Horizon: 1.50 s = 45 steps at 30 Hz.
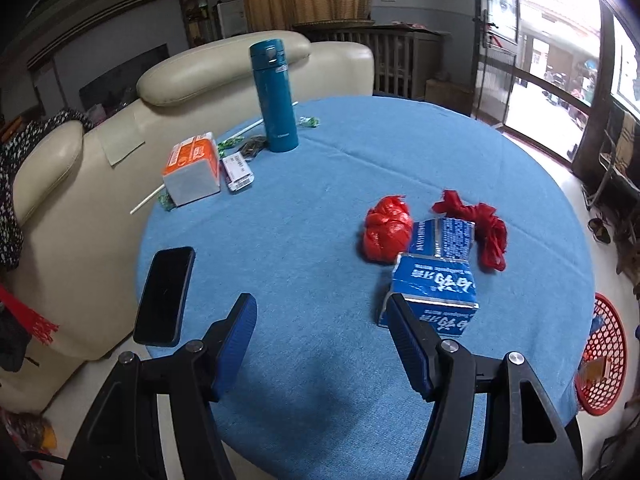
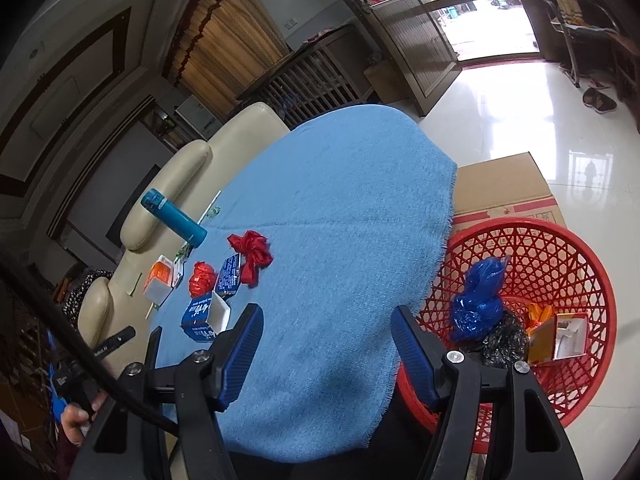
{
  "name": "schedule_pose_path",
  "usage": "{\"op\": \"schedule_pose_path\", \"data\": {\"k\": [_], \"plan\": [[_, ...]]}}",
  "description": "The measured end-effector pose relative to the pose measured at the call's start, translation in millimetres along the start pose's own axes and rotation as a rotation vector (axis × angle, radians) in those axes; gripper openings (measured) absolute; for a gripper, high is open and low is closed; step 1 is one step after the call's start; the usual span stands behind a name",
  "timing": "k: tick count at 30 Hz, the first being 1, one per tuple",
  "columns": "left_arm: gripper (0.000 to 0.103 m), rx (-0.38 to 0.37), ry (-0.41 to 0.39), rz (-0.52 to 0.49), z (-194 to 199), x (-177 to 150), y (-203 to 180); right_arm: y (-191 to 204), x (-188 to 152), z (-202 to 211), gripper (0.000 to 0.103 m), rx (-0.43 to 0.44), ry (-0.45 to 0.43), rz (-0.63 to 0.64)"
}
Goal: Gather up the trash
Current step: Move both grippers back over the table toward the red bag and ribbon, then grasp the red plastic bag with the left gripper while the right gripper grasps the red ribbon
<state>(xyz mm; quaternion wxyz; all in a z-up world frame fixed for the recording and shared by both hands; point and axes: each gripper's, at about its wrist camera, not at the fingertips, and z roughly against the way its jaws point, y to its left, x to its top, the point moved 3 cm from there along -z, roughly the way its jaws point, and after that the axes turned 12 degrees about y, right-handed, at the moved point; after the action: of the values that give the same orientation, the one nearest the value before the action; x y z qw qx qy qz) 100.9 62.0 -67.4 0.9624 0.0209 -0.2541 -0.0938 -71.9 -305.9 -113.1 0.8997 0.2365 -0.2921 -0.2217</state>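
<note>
On the blue-clothed round table (image 1: 320, 184) lie a torn blue carton (image 1: 434, 280), a crumpled red bag (image 1: 387, 227) and a red ribbon-like bag (image 1: 482, 224). My left gripper (image 1: 320, 320) is open and empty, its right finger beside the blue carton. The same trash shows in the right wrist view: carton (image 2: 208, 312), red bag (image 2: 201, 278), red ribbon bag (image 2: 252, 254). My right gripper (image 2: 326, 336) is open and empty over the table's near edge. The red basket (image 2: 560, 256) on the floor holds a blue bag (image 2: 478, 300), a black bag and an orange box.
A teal flask (image 1: 276, 94), an orange-white box (image 1: 192, 168), a small packet (image 1: 238, 170), green wrappers and a straw sit at the table's far left. A black phone (image 1: 166, 294) lies near the left edge. A cream sofa (image 1: 80, 208) stands beside. A cardboard box (image 2: 504, 188) is behind the basket.
</note>
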Motion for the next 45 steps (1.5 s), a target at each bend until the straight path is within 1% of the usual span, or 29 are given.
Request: {"op": "schedule_pose_path", "data": {"k": [3, 6, 9, 11, 14, 16, 17, 19, 22, 25, 26, 28, 29, 32, 34, 36, 40, 42, 44, 45], "plan": [[0.068, 0.004, -0.023, -0.058, 4, -3, -16, 4, 0, 4, 0.071, -0.009, -0.010, 0.011], [0.068, 0.006, -0.024, -0.110, 7, -4, -32, 4, 2, 10, 0.071, -0.008, -0.025, 0.012], [0.068, -0.013, -0.041, -0.118, 19, -1, -43, 4, 2, 18, 0.071, 0.004, -0.044, 0.014], [0.068, -0.025, -0.069, -0.123, 32, 0, -47, 3, 3, 26, 0.071, 0.005, -0.061, 0.018], [0.068, -0.019, -0.097, -0.152, 40, 3, -51, 1, 5, 39, 0.071, 0.011, -0.093, 0.015], [0.068, -0.017, -0.082, -0.165, 34, 10, -47, -1, 10, 41, 0.071, 0.012, -0.099, 0.006], [0.068, -0.023, -0.063, -0.163, 29, 15, -44, -1, 14, 39, 0.071, 0.015, -0.094, 0.002], [0.068, -0.060, -0.007, -0.156, 15, 28, -34, 3, 23, 31, 0.071, 0.018, -0.073, 0.010], [0.068, -0.080, 0.050, -0.104, -4, 46, -17, 16, 40, 5, 0.070, 0.029, -0.004, 0.038], [0.068, -0.101, 0.072, -0.073, -19, 62, -4, 34, 54, -31, 0.068, 0.062, 0.075, 0.071], [0.068, -0.109, 0.081, -0.072, -24, 66, -3, 42, 61, -46, 0.066, 0.068, 0.104, 0.085], [0.068, -0.135, 0.102, -0.078, -35, 73, -3, 58, 71, -74, 0.055, 0.082, 0.158, 0.113], [0.068, -0.145, 0.113, -0.080, -41, 77, -4, 66, 77, -88, 0.053, 0.082, 0.177, 0.127], [0.068, -0.173, 0.135, -0.092, -55, 88, -9, 86, 93, -130, 0.049, 0.081, 0.227, 0.148], [0.068, -0.192, 0.153, -0.093, -66, 96, -13, 97, 105, -157, 0.049, 0.112, 0.267, 0.134], [0.068, -0.228, 0.169, -0.092, -76, 103, -17, 104, 115, -182, 0.049, 0.105, 0.291, 0.132], [0.068, -0.291, 0.228, -0.084, -100, 112, -28, 112, 130, -223, 0.049, 0.104, 0.331, 0.117], [0.064, -0.303, 0.257, -0.084, -112, 113, -33, 114, 134, -239, 0.049, 0.099, 0.347, 0.110], [0.061, -0.307, 0.273, -0.095, -120, 114, -38, 118, 135, -254, 0.046, 0.095, 0.368, 0.117], [0.058, -0.307, 0.279, -0.098, -124, 114, -40, 121, 134, -261, 0.045, 0.087, 0.377, 0.125]]}}
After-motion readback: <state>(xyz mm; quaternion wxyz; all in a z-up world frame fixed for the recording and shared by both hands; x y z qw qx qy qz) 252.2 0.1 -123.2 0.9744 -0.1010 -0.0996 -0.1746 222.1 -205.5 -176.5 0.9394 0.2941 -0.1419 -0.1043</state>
